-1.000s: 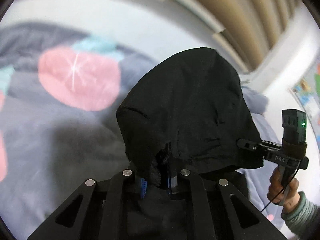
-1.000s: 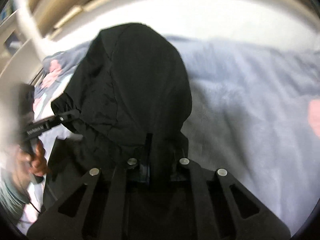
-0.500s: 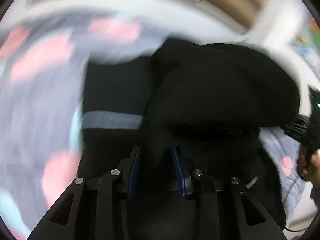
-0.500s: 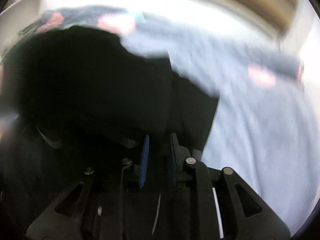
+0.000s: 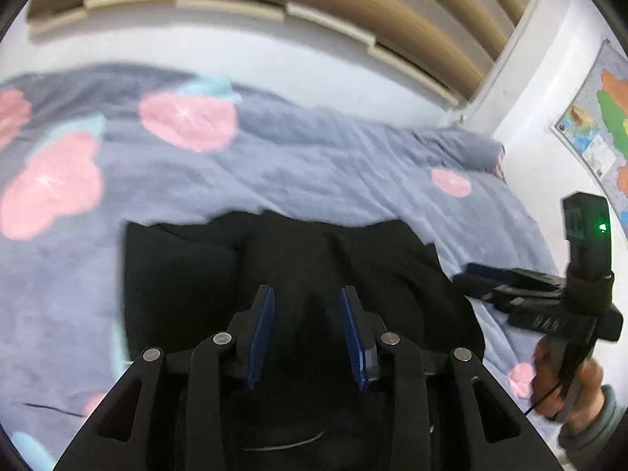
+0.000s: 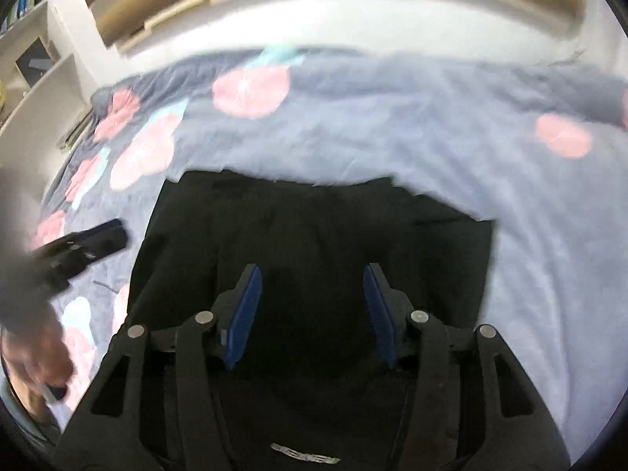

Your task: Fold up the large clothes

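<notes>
A large black garment (image 5: 298, 267) lies flat on the bed, folded into a rough rectangle; it also fills the middle of the right wrist view (image 6: 322, 235). My left gripper (image 5: 307, 294) is open and empty just above the garment's near part. My right gripper (image 6: 312, 274) is open wider and empty, also over the garment. The right gripper shows at the right edge of the left wrist view (image 5: 479, 274), beside the garment. The left gripper shows at the left of the right wrist view (image 6: 110, 231).
A grey-blue blanket with pink patches (image 5: 314, 157) covers the bed (image 6: 431, 117). A white wall and wooden slats stand behind it. A map (image 5: 600, 125) hangs on the right wall. White shelves (image 6: 35, 62) stand at the left.
Both grippers held the black garment lifted a second ago. They laid it over onto the bed and let go. Both jaws now stand open and the garment lies flat.
</notes>
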Demonstrator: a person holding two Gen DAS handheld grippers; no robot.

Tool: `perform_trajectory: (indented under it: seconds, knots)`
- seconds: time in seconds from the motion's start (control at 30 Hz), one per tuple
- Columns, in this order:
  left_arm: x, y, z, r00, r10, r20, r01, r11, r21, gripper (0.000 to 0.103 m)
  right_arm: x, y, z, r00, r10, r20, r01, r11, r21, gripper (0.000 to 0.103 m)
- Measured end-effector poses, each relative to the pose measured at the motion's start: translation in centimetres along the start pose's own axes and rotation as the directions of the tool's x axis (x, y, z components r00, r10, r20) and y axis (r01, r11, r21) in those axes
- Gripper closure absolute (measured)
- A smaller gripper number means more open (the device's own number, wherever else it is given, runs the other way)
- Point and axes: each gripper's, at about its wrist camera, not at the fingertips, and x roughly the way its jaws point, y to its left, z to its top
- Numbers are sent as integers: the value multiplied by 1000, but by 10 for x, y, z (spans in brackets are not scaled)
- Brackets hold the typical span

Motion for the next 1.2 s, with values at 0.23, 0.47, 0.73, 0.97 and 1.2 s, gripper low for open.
perform_trajectory:
  seconds: [0.23, 0.47, 0.73, 0.97, 1.2]
  knots:
    - [62, 31, -90, 966, 38, -255, -74, 988, -135, 68, 80, -7, -78, 973, -25, -230, 21, 1000, -20, 50]
    - [21, 19, -108, 989, 14, -147, -35, 989, -145, 68, 45, 4, -75, 986, 11, -167, -14, 1000, -18, 49]
    - [31, 2, -134, 977, -41, -210, 4, 984, -176, 59, 44, 35, -106, 979, 1, -205, -19, 996, -87, 38]
    - [6, 23, -156, 977, -45, -210, -19, 956, -292, 58, 27, 28, -113, 975, 3, -222, -20, 997, -74, 39]
    - [-107, 23, -183, 988, 53, -146, -87, 969, -233, 58, -62, 8, -154, 987, -3, -161, 0, 1000, -14, 39]
